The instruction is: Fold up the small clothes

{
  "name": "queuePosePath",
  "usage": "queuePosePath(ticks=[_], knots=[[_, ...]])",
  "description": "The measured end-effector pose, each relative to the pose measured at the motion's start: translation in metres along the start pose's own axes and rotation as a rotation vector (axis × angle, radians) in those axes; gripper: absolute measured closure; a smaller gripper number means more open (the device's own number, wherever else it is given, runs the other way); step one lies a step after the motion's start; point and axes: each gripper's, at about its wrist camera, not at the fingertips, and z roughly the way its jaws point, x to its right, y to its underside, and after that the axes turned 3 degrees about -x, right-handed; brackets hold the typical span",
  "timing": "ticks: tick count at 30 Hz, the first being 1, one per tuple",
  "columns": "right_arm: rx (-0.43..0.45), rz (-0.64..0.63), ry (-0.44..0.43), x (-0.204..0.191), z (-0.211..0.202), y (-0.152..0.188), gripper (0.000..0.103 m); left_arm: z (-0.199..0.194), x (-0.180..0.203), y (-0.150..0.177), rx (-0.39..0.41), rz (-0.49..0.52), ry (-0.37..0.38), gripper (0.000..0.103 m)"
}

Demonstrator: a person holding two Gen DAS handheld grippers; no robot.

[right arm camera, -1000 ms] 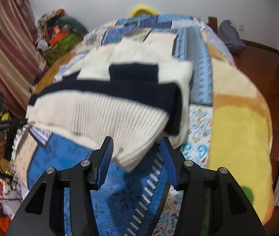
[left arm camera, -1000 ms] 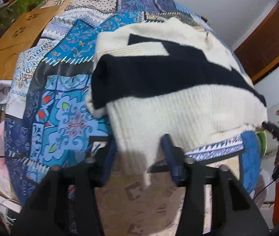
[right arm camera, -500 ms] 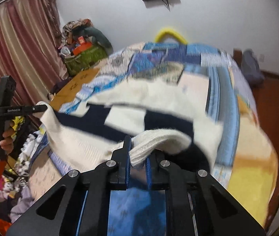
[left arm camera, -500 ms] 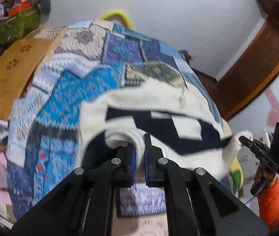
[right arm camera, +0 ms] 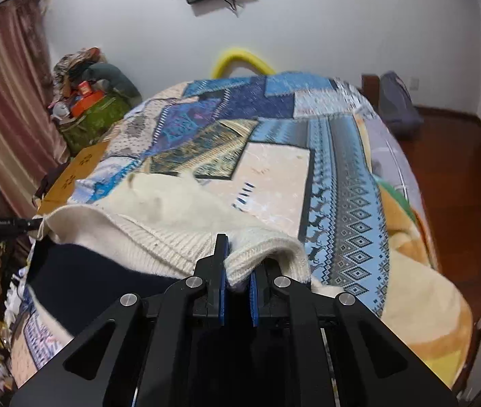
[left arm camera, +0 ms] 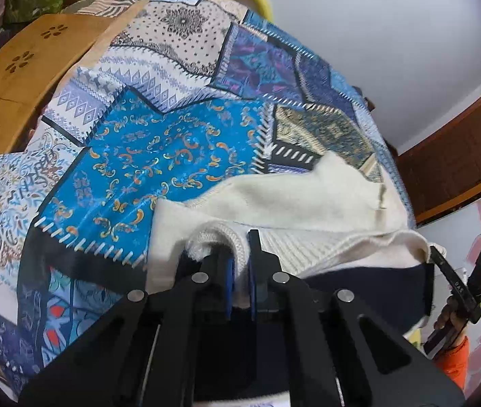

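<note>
Left tool (left arm camera: 239, 264) & right tool (right arm camera: 237, 281) both clamping the sweater (left arm camera: 308, 200) hem, carrying it over the bed (left arm camera: 159, 142). Fold's mid-way; hem not yet laid down, smoothing's left.

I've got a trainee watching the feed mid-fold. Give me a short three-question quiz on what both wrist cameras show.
1. True or false: the left gripper is shut on the ribbed hem of the cream and navy knitted sweater.
2. What does the right gripper hold? A) the blue patchwork quilt B) the sweater's hem C) nothing
3. Fill in: the navy band of the sweater hangs ___ the lifted cream hem.

Key: 1 true; 2 B; 3 below.
</note>
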Motion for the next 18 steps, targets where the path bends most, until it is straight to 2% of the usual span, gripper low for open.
queuePosePath(ticks=[7, 8, 9, 10, 11, 12, 13, 15, 18], knots=[[-0.017, 0.024, 0.006, 0.009, 0.014, 0.001, 0.093, 0.016, -0.005, -0.008, -0.037, -0.004, -0.038, 0.090], [-0.016, 0.032, 0.007, 0.011, 0.013, 0.001, 0.091, 0.015, -0.007, -0.009, -0.044, -0.014, -0.030, 0.090], [-0.012, 0.043, 0.015, 0.013, 0.011, 0.000, 0.083, 0.013, -0.008, -0.011, -0.046, -0.023, -0.019, 0.087], [-0.001, 0.050, 0.037, 0.015, 0.008, -0.001, 0.069, 0.011, -0.009, -0.012, -0.045, -0.030, -0.006, 0.080], [0.016, 0.050, 0.062, 0.016, 0.003, -0.001, 0.062, 0.007, -0.010, -0.013, -0.040, -0.036, 0.004, 0.073], [0.039, 0.042, 0.074, 0.016, -0.003, -0.002, 0.055, 0.001, -0.010, -0.015, -0.019, -0.042, -0.017, 0.049], [0.062, 0.026, 0.083, 0.016, -0.012, -0.002, 0.055, -0.009, -0.010, -0.015, 0.036, -0.046, -0.061, 0.036], [0.070, 0.011, 0.093, 0.015, -0.019, -0.004, 0.055, -0.023, -0.011, -0.015, 0.104, -0.033, -0.090, 0.036], [0.080, -0.017, 0.099, 0.012, -0.032, -0.004, 0.055, -0.035, -0.012, -0.014, 0.115, -0.026, -0.098, 0.036]])
